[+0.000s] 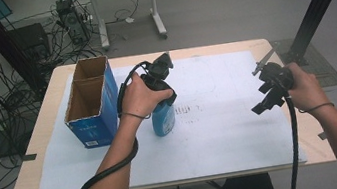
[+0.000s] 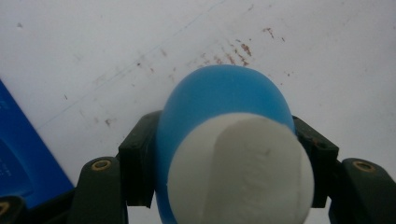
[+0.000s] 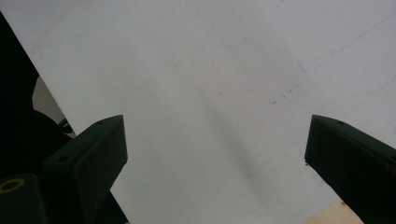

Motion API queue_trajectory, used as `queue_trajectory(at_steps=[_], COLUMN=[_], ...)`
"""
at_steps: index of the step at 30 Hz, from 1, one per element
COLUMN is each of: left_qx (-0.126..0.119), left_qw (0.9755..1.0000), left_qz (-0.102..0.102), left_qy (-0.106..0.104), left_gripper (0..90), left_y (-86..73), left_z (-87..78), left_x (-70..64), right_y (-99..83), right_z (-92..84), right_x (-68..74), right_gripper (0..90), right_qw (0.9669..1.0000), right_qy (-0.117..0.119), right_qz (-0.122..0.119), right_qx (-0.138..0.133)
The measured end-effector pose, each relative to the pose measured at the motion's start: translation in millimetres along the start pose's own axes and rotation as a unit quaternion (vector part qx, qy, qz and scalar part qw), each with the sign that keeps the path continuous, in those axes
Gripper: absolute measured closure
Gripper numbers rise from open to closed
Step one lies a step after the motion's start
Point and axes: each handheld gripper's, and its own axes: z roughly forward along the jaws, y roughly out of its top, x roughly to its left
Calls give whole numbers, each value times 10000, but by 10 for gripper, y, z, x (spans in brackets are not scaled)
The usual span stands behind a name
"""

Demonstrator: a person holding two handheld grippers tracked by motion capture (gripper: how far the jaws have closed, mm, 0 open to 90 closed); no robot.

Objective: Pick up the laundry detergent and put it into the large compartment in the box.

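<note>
Blue bottle (image 1: 163, 119) with a white cap (image 2: 240, 170) stands upright on the white sheet (image 1: 222, 132), just at 3 o'clock of the open blue carton (image 1: 91, 103). Left gripper (image 1: 163, 100) clamps it from above, jaws pressed on both sides below the cap. Right gripper (image 1: 264, 98), well off at 3 o'clock, hangs over bare sheet with jaws spread wide, holding nothing.
</note>
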Motion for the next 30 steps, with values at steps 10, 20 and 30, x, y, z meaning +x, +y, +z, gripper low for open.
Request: queue_trajectory(at_steps=[10, 20, 30], left_qx=[-36, -237, -474], left_qw=[10000, 9995, 9982], left_qz=[54, 184, 353], left_qy=[20, 85, 101], left_gripper=[375, 375, 376], left_y=[8, 85, 219], left_z=[-168, -549, -1035], left_x=[27, -32, -172], right_y=[38, 102, 149], right_z=[19, 37, 42], right_x=[22, 48, 88], right_gripper=[56, 57, 56], right_qw=[10000, 9999, 9998], right_qy=[-7, -47, -35], right_qz=[-8, -126, -157], right_qx=[40, 83, 73])
